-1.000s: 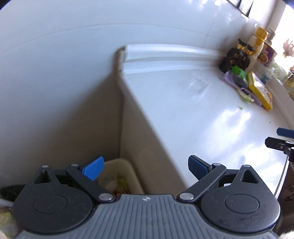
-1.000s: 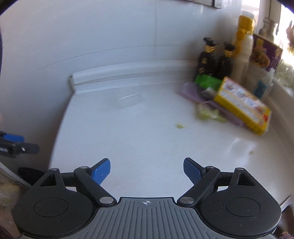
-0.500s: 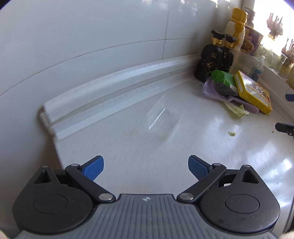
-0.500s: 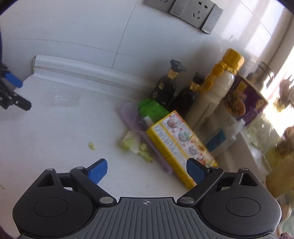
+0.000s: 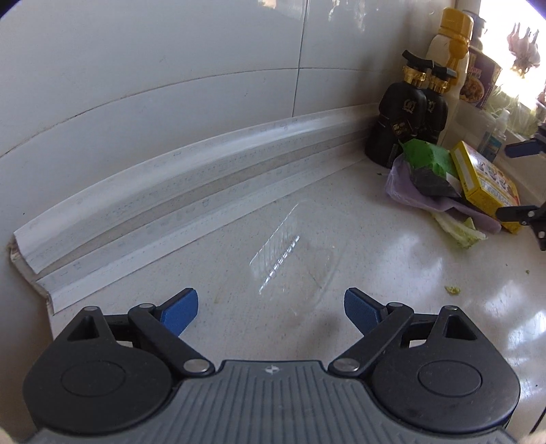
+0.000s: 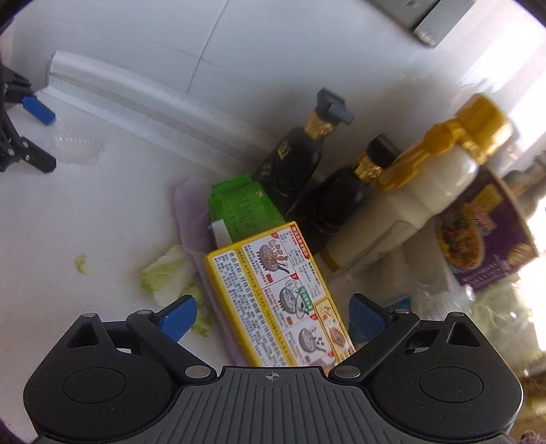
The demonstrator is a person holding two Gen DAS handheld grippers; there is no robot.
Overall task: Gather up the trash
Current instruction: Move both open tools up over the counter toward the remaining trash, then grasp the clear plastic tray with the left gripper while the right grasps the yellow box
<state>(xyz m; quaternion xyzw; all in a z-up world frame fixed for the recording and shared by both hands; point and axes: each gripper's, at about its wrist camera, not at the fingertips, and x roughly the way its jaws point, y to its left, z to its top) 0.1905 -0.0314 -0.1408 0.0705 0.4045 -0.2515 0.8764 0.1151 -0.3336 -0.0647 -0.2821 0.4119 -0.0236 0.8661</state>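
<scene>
Setting: home kitchen. Evidence: glossy white tabletop (image 5: 426,273) meeting a white tiled wall (image 5: 170,68), with a sealing strip (image 5: 204,184) along the joint. Two dark sauce bottles (image 6: 290,164) with gold collars stand at the wall beside a white bottle (image 6: 436,191) with a yellow cap. Purple noodle cup (image 6: 484,232) next to them. Yellow food box (image 6: 273,290) printed with cooking steps, green packet (image 6: 242,208), cabbage leaf (image 6: 167,276) lying on the tabletop. Wall socket (image 6: 426,13) above.
</scene>
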